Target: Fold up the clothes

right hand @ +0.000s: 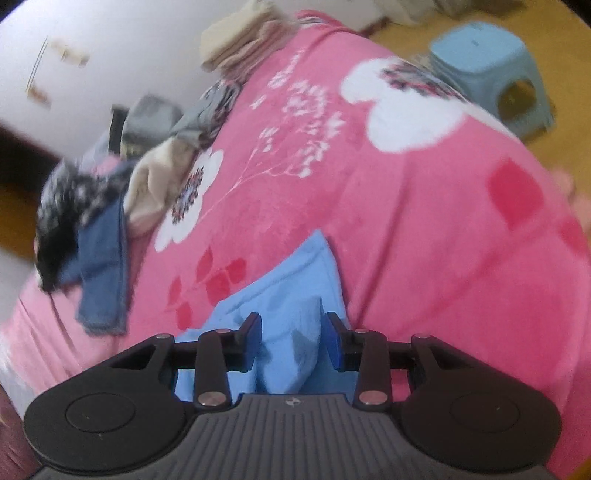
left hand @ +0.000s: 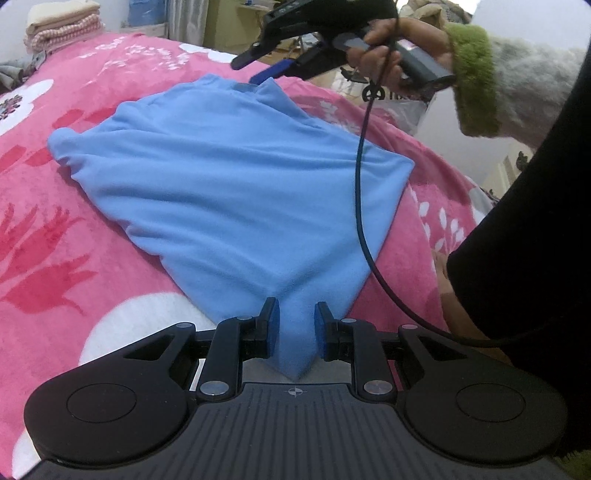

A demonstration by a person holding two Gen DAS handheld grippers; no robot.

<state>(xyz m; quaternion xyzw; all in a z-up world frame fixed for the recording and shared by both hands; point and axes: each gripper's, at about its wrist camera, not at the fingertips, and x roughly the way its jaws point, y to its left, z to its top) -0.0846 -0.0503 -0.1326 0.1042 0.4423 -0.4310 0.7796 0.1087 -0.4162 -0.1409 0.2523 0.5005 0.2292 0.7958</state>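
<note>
A light blue garment (left hand: 229, 177) lies spread in a rough diamond on a pink flowered blanket (left hand: 74, 240). My left gripper (left hand: 296, 323) is shut on the garment's near corner, which fills the gap between the blue pads and tents up toward them. At the far corner, a hand (left hand: 384, 48) holds my right gripper (left hand: 255, 70), its lower finger touching the cloth. In the right wrist view my right gripper (right hand: 293, 332) stands open, fingers well apart, with a fold of the blue garment (right hand: 291, 280) lying loosely between them.
A black cable (left hand: 360, 206) hangs from the right gripper across the garment's right side. Folded towels (left hand: 62, 22) sit at the blanket's far edge. A pile of unfolded clothes (right hand: 96, 206) lies along one side. A pale blue stool (right hand: 491, 70) stands on the floor beyond.
</note>
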